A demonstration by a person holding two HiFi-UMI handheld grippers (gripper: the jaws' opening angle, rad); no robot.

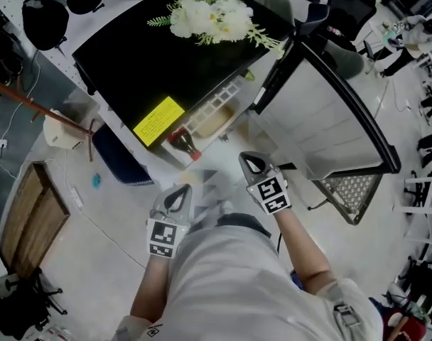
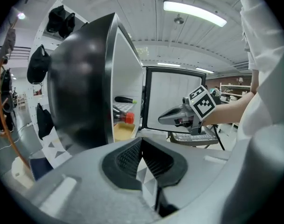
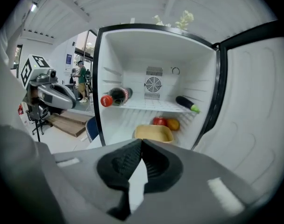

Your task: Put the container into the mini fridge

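Your mini fridge (image 3: pixel 153 45) stands open, its door (image 3: pixel 254 106) swung out to the right, and the yellow container (image 3: pixel 153 133) sits on the fridge floor under the shelf (image 3: pixel 151 105), just in front of the fruit (image 3: pixel 159 121). With the left claw (image 2: pixel 142 146) and right claw (image 3: pixel 141 148) both pressed together on nothing, only the door seems left. Push its outer face evenly, minding the bottle (image 3: pixel 115 97) poking out at the shelf's left.
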